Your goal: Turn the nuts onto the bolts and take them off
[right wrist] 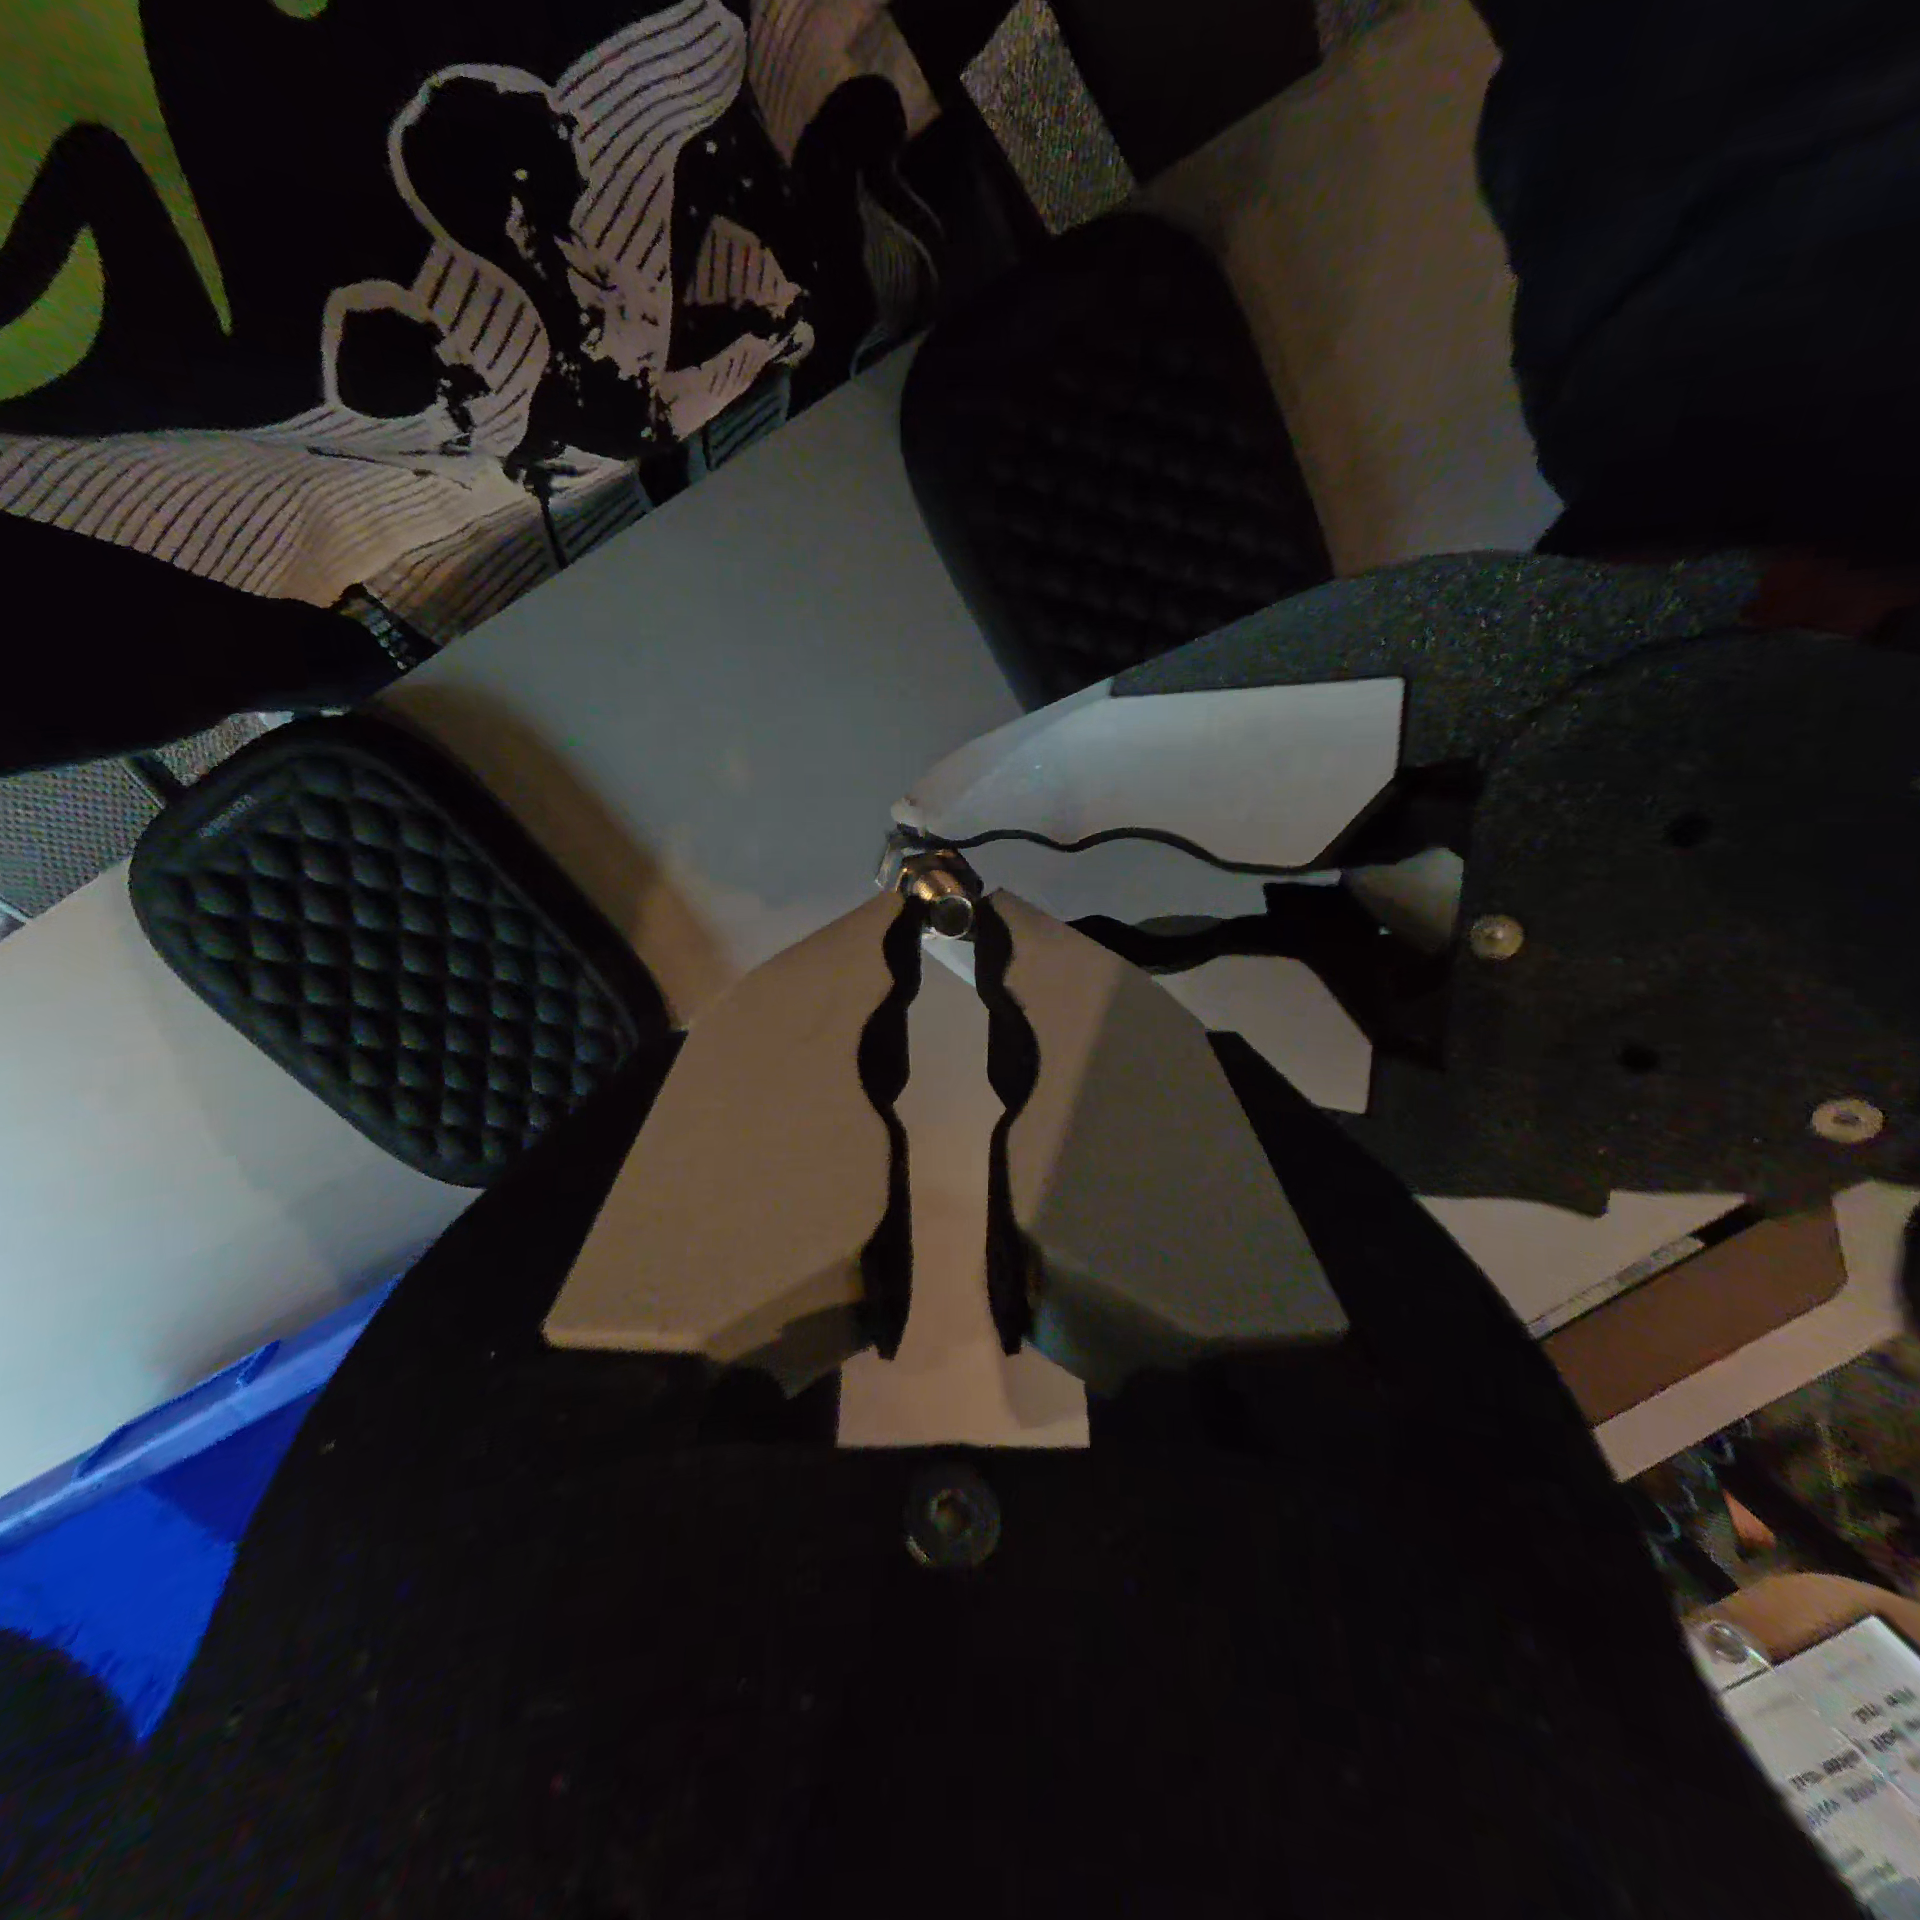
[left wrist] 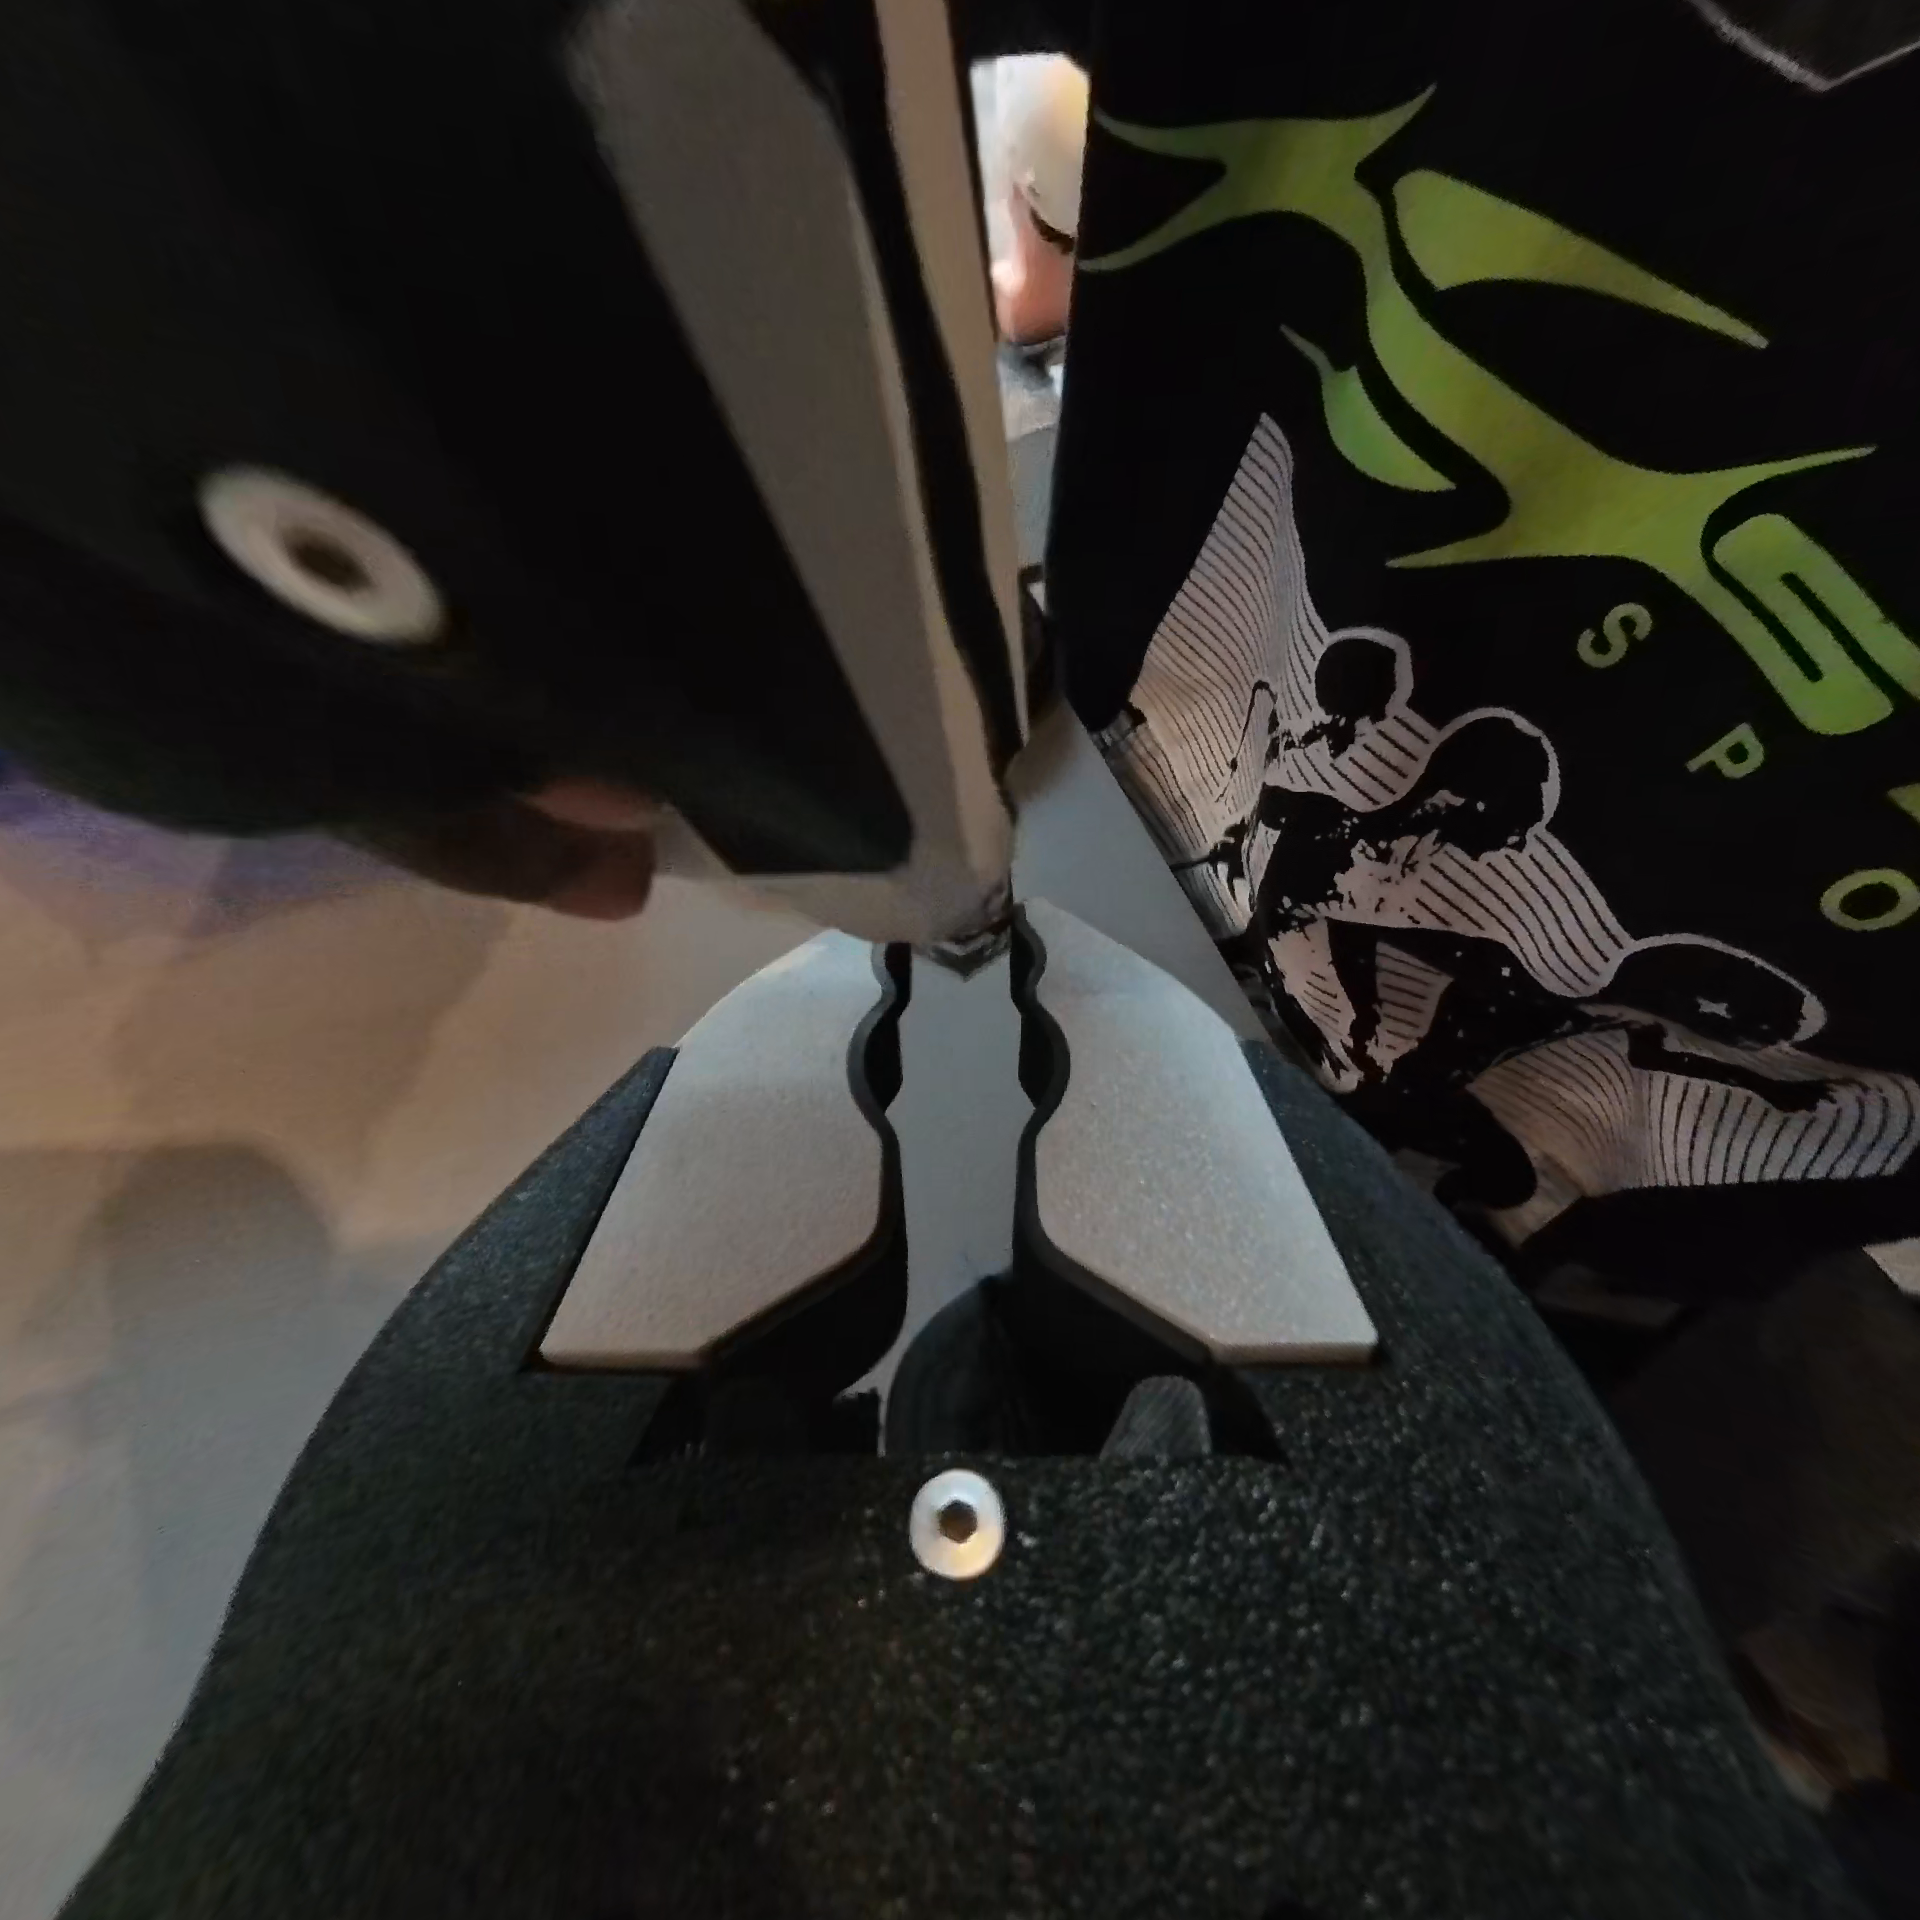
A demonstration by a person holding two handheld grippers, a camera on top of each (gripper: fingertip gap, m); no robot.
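Note:
Both grippers meet tip to tip above the white table (right wrist: pixel 727 644). My left gripper (left wrist: pixel 961 940) is shut on a small silver hex nut (left wrist: pixel 968 951) at its fingertips. My right gripper (right wrist: pixel 940 914) is shut on the round head of a silver bolt (right wrist: pixel 949 914). The nut (right wrist: pixel 916 868) sits on the bolt right behind the head. In the left wrist view the right gripper (left wrist: pixel 982 899) comes down from the upper left. In the right wrist view the left gripper (right wrist: pixel 912 854) comes in from the right. The bolt's shank is hidden.
Two black quilted pads (right wrist: pixel 384 956) (right wrist: pixel 1112 457) lie on the table. A blue bin (right wrist: pixel 135 1507) stands at the lower left. A person in a black shirt with a green and white print (left wrist: pixel 1455 623) is close behind. Papers (right wrist: pixel 1818 1714) lie at the lower right. The grippers are tip to tip, or close to it.

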